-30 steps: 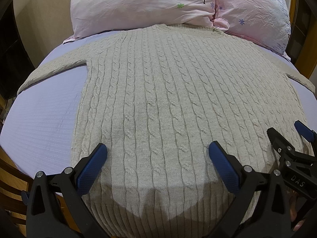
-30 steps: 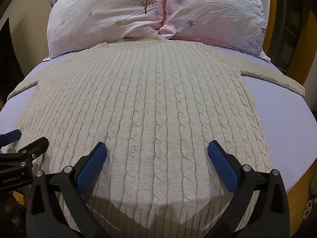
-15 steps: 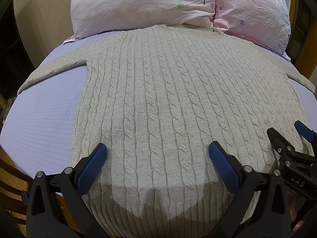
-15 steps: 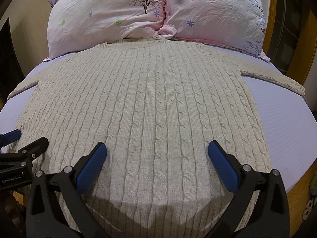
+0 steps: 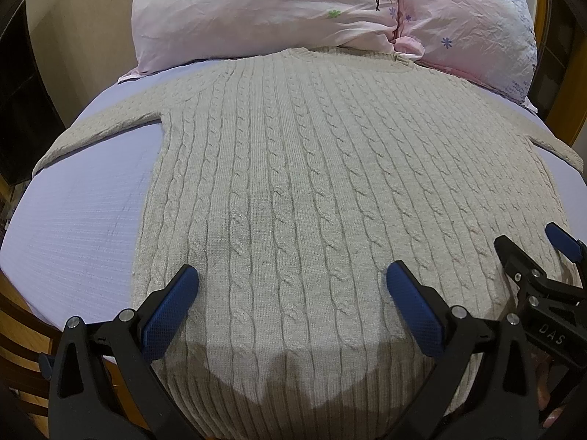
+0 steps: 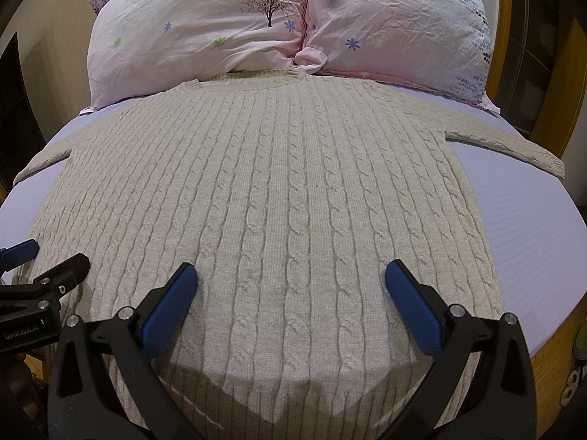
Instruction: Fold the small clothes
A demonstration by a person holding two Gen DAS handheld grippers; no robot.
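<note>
- Left gripper (image 5: pixel 290 286) spread wide over sweater (image 5: pixel 330 190) hem, gripping nothing.
- Right gripper (image 6: pixel 290 286) likewise wide, empty.
- Bare sheet (image 6: pixel 532 227) flanked both sleeves; pillows (image 6: pixel 293 18) touched collar.

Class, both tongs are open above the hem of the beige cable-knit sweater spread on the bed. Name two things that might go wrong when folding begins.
1. The beige cable-knit sweater is thick; the open left tongs and right tongs may pinch only the top layer, so the back might lag.
2. The collar lies against the pink floral pillows; folding upward may snag or bunch there.
</note>
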